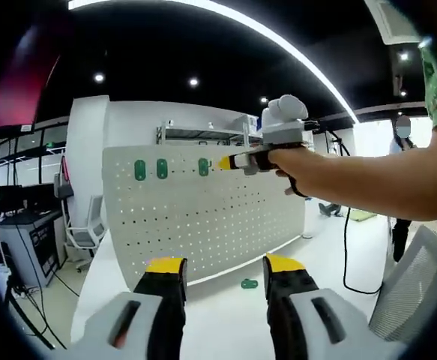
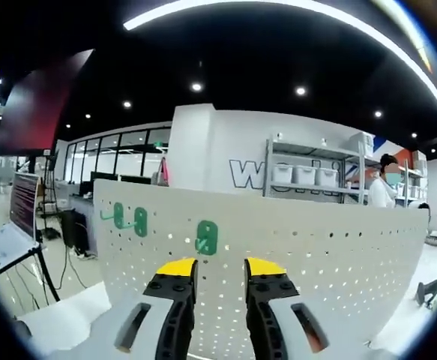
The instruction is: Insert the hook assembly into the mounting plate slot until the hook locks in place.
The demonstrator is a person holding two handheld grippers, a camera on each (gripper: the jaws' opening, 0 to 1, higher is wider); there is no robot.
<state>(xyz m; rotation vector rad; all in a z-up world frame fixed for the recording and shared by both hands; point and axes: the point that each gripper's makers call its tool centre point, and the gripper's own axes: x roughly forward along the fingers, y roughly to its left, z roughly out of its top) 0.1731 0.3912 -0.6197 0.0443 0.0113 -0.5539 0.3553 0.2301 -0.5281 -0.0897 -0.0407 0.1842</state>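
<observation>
Right tool (image 2: 219, 271) spread, empty, near third green hook (image 2: 206, 236) mid-frame on pegboard (image 2: 315, 255); hook likely light, rigid plastic; grip its backplate

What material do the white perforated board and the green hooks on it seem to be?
White perforated board: probably painted sheet metal, matte, thin, with evenly punched holes. Green hooks: likely moulded plastic, with uniform colour and a slight sheen; coated metal is possible.

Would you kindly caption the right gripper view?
Right gripper, jaws open, faces green hooks mounted on white pegboard.
</observation>
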